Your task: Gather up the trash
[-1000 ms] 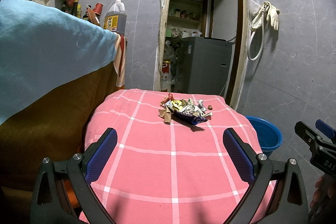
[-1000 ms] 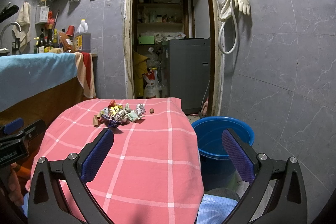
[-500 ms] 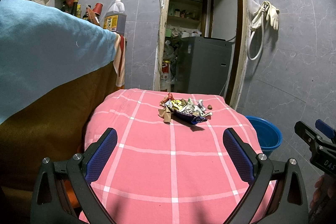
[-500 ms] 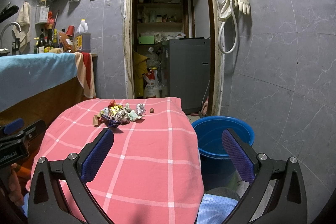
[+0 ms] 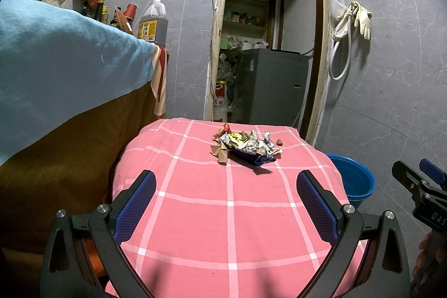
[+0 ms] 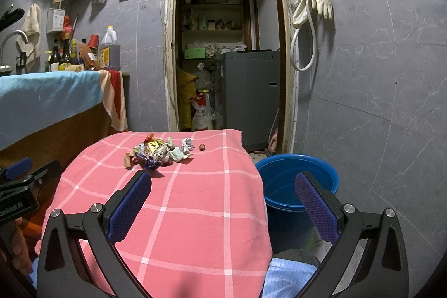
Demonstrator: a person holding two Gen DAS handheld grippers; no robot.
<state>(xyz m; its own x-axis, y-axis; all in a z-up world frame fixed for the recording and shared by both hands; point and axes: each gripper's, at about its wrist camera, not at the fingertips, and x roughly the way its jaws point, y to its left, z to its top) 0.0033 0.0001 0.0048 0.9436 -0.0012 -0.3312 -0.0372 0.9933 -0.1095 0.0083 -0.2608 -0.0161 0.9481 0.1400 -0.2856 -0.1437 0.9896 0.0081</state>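
A pile of trash (image 5: 244, 145) sits on the pink worktop (image 5: 229, 214), with the blue bucket (image 6: 297, 186) just beside that worktop. Both the left tongs (image 5: 226, 196) and the right tongs (image 6: 223, 194) are wide and hold nothing, well back from the pile.

Left gripper (image 5: 226, 197) and right gripper (image 6: 223, 197): fingers spread wide, level, nothing held.

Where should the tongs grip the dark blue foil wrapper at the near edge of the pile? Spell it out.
Grip the dark blue foil wrapper by its raised pointed tip, coming from the near side: that corner juts clear of the crumpled wrapper pile, so nothing blocks it.
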